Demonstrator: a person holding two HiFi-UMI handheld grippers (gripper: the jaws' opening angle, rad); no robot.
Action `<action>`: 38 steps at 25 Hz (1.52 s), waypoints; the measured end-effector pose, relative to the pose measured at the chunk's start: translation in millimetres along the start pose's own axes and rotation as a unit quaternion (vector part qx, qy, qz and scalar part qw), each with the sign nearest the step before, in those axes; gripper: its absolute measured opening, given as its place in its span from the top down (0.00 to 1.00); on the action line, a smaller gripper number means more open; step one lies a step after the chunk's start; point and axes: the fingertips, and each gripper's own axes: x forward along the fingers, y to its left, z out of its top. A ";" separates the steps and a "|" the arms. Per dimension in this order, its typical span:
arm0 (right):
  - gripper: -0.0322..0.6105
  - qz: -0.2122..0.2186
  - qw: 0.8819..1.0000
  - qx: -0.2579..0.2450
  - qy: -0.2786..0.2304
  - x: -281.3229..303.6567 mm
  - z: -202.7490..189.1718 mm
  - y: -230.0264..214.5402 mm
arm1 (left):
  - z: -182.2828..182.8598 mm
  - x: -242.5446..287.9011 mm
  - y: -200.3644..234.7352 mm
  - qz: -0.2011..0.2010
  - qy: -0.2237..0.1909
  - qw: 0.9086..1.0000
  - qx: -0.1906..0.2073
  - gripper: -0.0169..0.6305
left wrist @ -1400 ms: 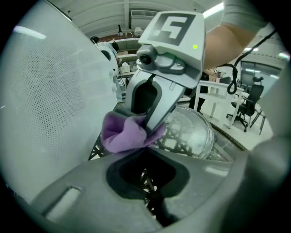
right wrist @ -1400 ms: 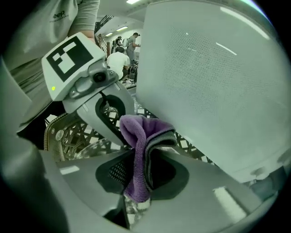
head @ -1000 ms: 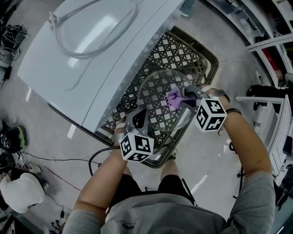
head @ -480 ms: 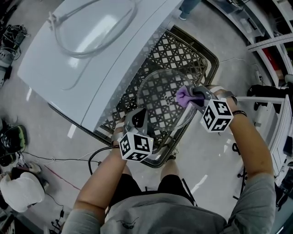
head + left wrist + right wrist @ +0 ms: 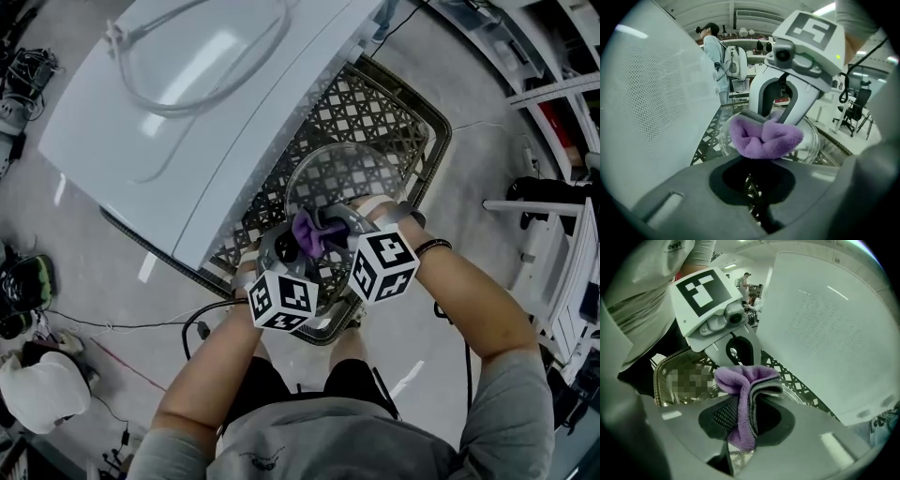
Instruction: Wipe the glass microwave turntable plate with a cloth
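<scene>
Black lattice basket (image 5: 377, 105) beside white panel (image 5: 141, 141); cables (image 5: 191, 322) on floor.

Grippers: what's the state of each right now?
Left gripper: closed, apparently on the rim of the glass plate.
Right gripper: closed on the purple cloth.

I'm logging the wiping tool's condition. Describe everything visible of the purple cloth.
The purple cloth is a soft, fleecy piece that looks like microfibre, with a grey stitched edge, bunched into folds. The right gripper is clamped on it: a loose tail hangs down between the jaws and the wad bulges out in front. The wad rests against the near part of the glass plate, just ahead of the left gripper.
</scene>
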 end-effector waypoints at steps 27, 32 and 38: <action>0.81 -0.022 0.987 0.044 0.150 -72.4 -153.1 6.7 | -0.1 0.0 1.3 -0.005 0.002 1.000 -0.007 0.97; 0.81 -0.023 0.987 0.037 0.155 -72.0 -152.1 7.1 | -0.1 0.1 0.6 -0.008 0.003 1.000 -0.010 0.97; 0.80 -0.023 0.996 0.037 0.073 -61.7 -98.1 11.2 | -0.2 -1.3 0.9 -0.014 0.002 1.000 -0.013 0.97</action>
